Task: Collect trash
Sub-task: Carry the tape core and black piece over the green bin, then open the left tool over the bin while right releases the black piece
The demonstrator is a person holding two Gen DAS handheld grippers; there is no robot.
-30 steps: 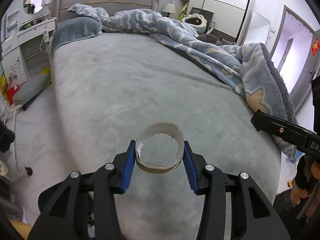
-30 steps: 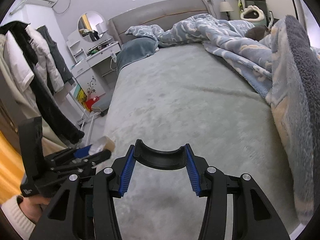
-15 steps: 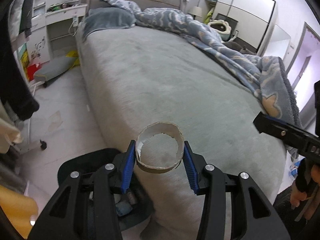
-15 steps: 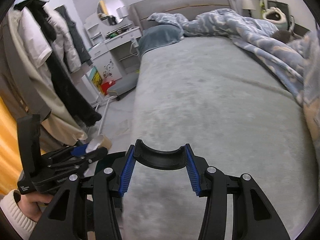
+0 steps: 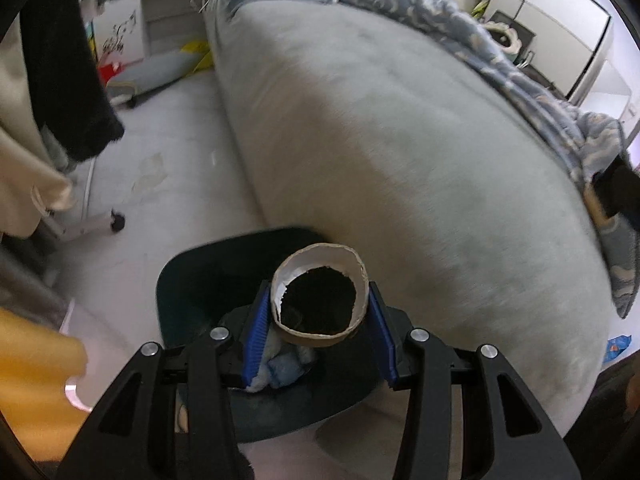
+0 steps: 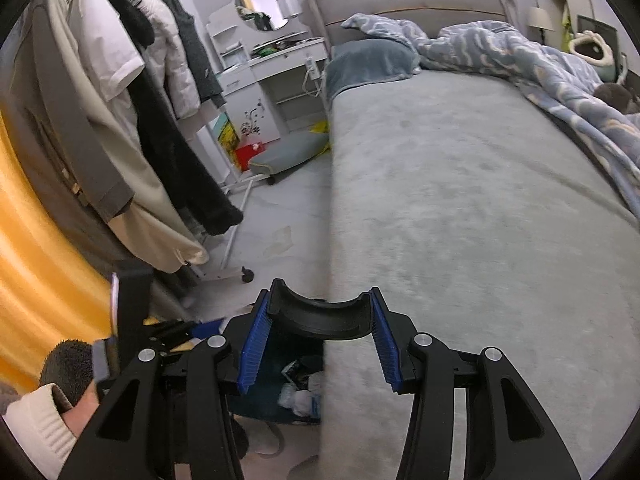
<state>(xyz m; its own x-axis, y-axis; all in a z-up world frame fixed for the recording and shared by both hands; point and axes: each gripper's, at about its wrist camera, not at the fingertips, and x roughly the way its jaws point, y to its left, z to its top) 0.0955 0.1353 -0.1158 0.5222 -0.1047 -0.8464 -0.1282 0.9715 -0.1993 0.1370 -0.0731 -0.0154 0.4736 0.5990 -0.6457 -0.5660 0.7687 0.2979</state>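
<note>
A wide bed (image 5: 400,128) in a grey-green cover fills most of both views, its long left edge dropping straight to a pale floor (image 5: 160,184). A rumpled blue blanket (image 6: 532,64) is heaped along the bed's far and right side, and hanging clothes (image 6: 132,120) crowd the left. The strip of floor between bed edge and clothes rack is narrow.

Tucked against the bed's near corner stands a dark trash bin (image 5: 180,276), lined in black, its rim just beside the mattress side. Crumpled white and pale-blue waste (image 5: 280,368) lies inside it.

The left gripper (image 5: 318,312) points steeply down over the bin's mouth. Its blue pads (image 5: 256,336) press on both sides of a short cardboard ring (image 5: 320,292), a stub of tube, brown outside and white inside, with a ragged torn edge on its left inner rim. The ring's open bore faces the camera and shows the dark bin through it. It hangs above the bin, not touching it.

The right gripper (image 6: 318,336) is clamped on a black curved piece (image 6: 318,316), an arc spanning its pads; what the piece is cannot be told. It is poised at the bed's edge, above the same bin.

Only the right wrist view shows the person's left hand (image 6: 72,408) in a cream cuff, a round mirror and a white dressing table. Only the left wrist view shows the cardboard ring.
</note>
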